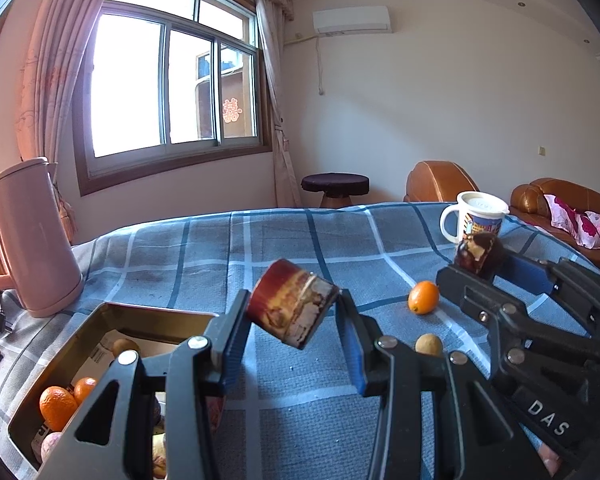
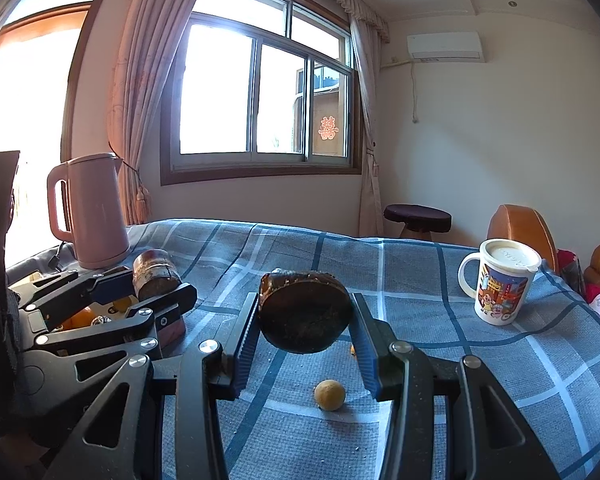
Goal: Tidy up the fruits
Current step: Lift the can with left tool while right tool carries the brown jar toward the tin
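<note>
My left gripper point(image 1: 293, 300) is shut on a brown, patterned round piece point(image 1: 294, 308), held tilted above the blue checked cloth. To its right, my right gripper point(image 1: 476, 264) is shut on a second, darker round piece point(image 1: 478, 254). In the right wrist view that dark piece point(image 2: 306, 316) sits between the right gripper's point(image 2: 305, 300) pads, and the left gripper point(image 2: 156, 280) holds the brown piece point(image 2: 156, 274) at the left. A small orange fruit point(image 1: 423, 297) and a tan round fruit point(image 1: 429, 345) point(image 2: 330, 395) lie on the cloth. Oranges point(image 1: 58, 402) rest in an open metal box point(image 1: 148, 314).
A pink kettle point(image 1: 32, 236) point(image 2: 94, 212) stands at the back left with its cord. A lidded printed mug point(image 1: 476, 220) point(image 2: 502, 284) stands at the back right near the table edge. Brown sofas point(image 1: 440, 182) and a dark stool point(image 1: 335, 184) are beyond the table.
</note>
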Demonstrator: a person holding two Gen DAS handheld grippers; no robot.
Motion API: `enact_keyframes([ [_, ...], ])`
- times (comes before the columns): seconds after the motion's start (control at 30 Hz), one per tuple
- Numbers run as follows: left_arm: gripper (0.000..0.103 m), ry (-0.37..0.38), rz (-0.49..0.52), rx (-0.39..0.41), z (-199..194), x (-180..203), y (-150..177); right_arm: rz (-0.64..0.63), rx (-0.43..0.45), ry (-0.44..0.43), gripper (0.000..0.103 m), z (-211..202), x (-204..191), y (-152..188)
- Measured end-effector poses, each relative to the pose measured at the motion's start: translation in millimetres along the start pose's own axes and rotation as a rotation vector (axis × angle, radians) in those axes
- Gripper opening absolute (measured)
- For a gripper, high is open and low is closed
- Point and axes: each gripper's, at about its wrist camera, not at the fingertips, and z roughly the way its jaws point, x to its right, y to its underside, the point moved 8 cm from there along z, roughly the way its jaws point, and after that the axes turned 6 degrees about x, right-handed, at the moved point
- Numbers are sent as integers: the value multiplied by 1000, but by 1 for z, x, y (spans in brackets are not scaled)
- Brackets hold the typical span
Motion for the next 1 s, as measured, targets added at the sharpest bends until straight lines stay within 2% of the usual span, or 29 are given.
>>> enact_keyframes([
  [1.0,44,-43,-50,-30,-26,-43,15,-79,-42,-74,46,13,-53,3],
])
